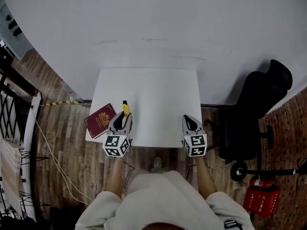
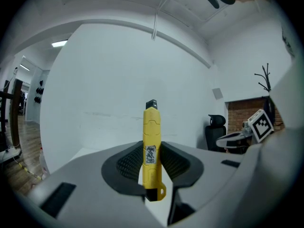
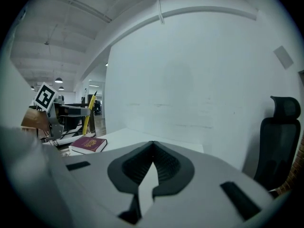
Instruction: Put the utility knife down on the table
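Observation:
A yellow utility knife (image 2: 152,151) stands upright between the pads of my left gripper (image 2: 153,163), which is shut on it. In the head view the knife (image 1: 125,108) sticks out past the left gripper (image 1: 122,121) over the near left part of the white table (image 1: 153,92). My right gripper (image 1: 190,123) sits at the table's near right edge. Its jaws (image 3: 152,165) meet at the tips with nothing between them. From the right gripper view the knife (image 3: 89,109) shows at the far left, held above the table.
A dark red booklet (image 1: 99,120) lies on the table's near left corner, also seen as the booklet (image 3: 88,144). A black office chair (image 1: 254,114) stands to the right of the table. A red extinguisher (image 1: 261,198) lies on the floor at the lower right.

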Available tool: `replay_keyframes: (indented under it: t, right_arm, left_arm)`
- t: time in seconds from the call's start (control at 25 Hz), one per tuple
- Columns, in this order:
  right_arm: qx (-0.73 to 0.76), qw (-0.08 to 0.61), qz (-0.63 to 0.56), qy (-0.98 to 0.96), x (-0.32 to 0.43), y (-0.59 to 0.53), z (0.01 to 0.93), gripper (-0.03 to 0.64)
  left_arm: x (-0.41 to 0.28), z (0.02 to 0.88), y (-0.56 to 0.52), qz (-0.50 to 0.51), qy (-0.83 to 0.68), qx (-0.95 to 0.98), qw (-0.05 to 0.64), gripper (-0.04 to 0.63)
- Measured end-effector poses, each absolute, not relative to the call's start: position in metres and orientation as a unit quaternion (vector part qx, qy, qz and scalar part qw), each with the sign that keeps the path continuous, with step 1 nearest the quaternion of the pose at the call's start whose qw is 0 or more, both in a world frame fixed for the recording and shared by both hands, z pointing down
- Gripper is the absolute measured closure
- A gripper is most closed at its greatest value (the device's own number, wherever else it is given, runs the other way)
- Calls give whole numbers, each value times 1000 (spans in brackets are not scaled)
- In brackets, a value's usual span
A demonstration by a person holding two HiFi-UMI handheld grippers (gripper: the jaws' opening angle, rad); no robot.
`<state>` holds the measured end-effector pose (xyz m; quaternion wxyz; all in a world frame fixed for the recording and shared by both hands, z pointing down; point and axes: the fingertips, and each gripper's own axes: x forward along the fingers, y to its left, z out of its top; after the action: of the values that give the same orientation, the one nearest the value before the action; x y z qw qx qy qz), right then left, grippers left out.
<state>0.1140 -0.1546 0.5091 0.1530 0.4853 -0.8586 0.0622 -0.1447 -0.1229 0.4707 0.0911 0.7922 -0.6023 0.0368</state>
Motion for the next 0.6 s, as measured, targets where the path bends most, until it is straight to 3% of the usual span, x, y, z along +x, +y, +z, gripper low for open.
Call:
replay_keyframes:
  t: [0.6]
  right_arm:
    - [474,170,88,-859,94,-194,534,618]
  left_arm:
    - [-158,492,-167,58,-601,790,108,486]
